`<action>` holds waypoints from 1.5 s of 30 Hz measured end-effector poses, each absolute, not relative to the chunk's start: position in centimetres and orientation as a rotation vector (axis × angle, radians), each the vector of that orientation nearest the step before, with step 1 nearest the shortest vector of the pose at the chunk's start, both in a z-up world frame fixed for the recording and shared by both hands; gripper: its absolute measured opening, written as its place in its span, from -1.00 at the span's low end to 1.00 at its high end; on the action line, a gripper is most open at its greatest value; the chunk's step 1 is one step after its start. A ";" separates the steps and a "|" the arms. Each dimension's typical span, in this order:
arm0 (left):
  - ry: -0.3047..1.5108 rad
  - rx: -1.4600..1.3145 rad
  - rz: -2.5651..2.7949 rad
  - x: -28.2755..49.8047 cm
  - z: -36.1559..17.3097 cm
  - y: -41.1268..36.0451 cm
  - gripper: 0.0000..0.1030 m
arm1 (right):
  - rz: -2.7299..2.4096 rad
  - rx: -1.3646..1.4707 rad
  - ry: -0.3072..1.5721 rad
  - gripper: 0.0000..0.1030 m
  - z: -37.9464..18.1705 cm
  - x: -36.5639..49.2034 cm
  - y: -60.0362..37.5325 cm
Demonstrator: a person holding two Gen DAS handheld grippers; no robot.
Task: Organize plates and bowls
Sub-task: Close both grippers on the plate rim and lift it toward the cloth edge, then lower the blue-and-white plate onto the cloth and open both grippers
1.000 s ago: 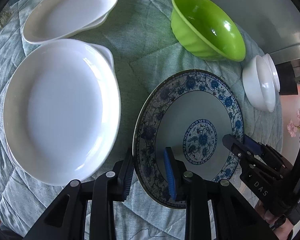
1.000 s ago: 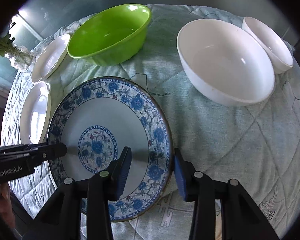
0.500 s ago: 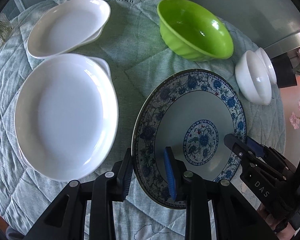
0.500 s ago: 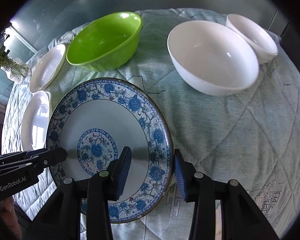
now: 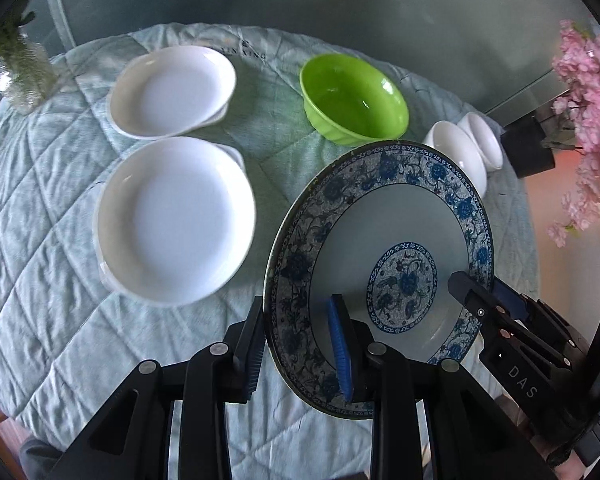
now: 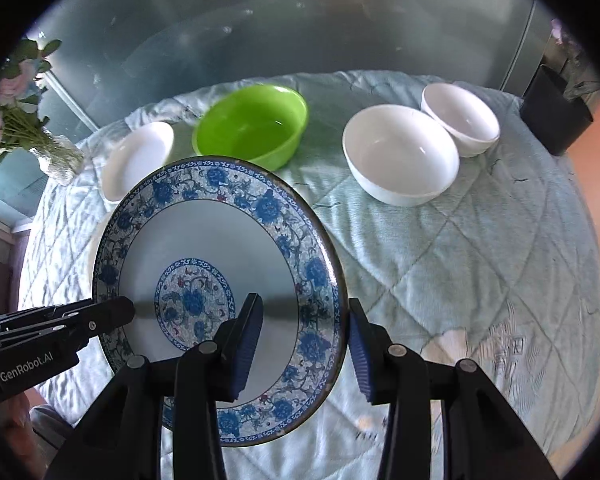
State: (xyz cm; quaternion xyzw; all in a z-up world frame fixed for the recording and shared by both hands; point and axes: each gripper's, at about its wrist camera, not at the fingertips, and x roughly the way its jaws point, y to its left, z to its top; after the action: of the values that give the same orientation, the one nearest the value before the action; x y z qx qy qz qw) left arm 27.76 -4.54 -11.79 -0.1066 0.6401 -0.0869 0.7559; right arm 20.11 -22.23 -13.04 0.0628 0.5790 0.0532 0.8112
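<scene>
The left gripper (image 5: 300,344) is clamped on the near-left rim of the round blue-and-white floral porcelain plate (image 5: 384,248), and the right gripper (image 6: 304,344) is clamped on the opposite rim, so the plate hangs between them above the pale green quilted tablecloth (image 6: 480,264). It looks stiff, glazed, slippery and breakable, fairly heavy for its thin edge; opposed rim grips suit it best, kept level. Beyond lie two white oval dishes (image 5: 176,220), a lime green bowl (image 5: 354,100) and two white bowls (image 6: 400,156).
</scene>
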 end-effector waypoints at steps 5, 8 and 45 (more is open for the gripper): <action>1.375 -0.229 -0.189 24.6 -8.8 -2.3 -0.48 | 0.120 0.136 1.221 -0.21 -10.6 18.1 -20.6; 1.369 -0.231 -0.197 22.3 -7.4 0.1 -0.48 | 0.116 0.138 1.220 -0.21 -9.5 16.8 -19.9; 1.550 -0.193 -0.231 18.0 -19.1 -1.0 -0.47 | 0.008 0.217 1.434 -0.21 -18.8 11.4 -20.1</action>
State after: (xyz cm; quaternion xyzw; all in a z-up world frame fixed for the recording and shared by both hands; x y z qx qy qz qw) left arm 18.05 -0.97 -19.15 -0.0868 0.6968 -0.1041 0.7044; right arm 11.44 -20.06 -18.82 0.0994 0.6558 0.0037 0.7483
